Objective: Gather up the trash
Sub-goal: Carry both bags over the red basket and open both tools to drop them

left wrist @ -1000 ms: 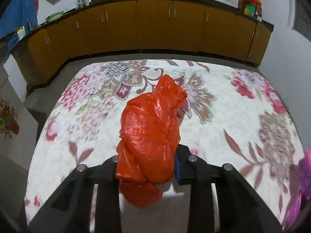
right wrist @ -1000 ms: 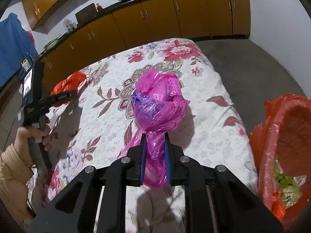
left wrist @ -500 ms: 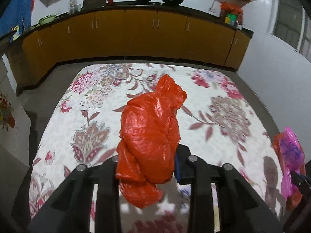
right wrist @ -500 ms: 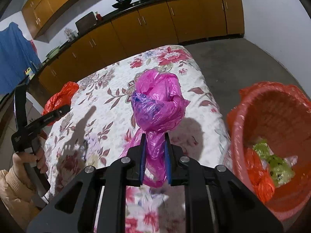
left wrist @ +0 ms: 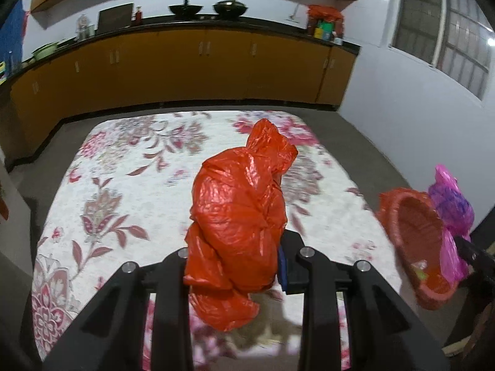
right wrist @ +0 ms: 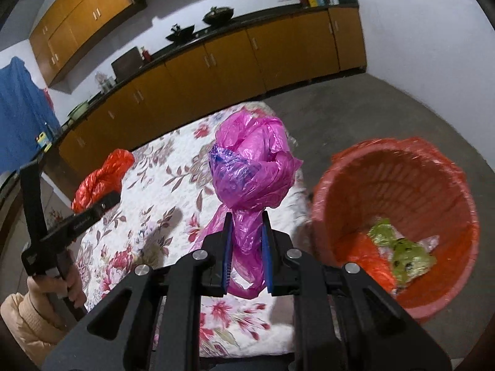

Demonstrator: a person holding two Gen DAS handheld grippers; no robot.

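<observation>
My left gripper (left wrist: 235, 266) is shut on a crumpled orange plastic bag (left wrist: 238, 213) and holds it above the floral-covered table (left wrist: 123, 185). My right gripper (right wrist: 246, 247) is shut on a knotted pink plastic bag (right wrist: 252, 170), held over the table's right edge, just left of the red waste basket (right wrist: 346, 185). The basket holds orange and green trash (right wrist: 399, 253). In the left wrist view the basket (left wrist: 411, 216) and the pink bag (left wrist: 451, 204) show at the far right. In the right wrist view the orange bag (right wrist: 102, 179) and the left gripper (right wrist: 102, 204) show at the left.
Orange kitchen cabinets (left wrist: 198, 61) with a dark counter run along the far wall, with woks (left wrist: 230, 7) and jars on top. Grey floor (right wrist: 355, 117) lies between table and cabinets. A white wall with a window (left wrist: 448, 31) is on the right. A blue cloth (right wrist: 21, 114) hangs at left.
Both grippers have swung to the right with their bags. The red basket has come nearer in the right wrist view and has entered the left wrist view.
</observation>
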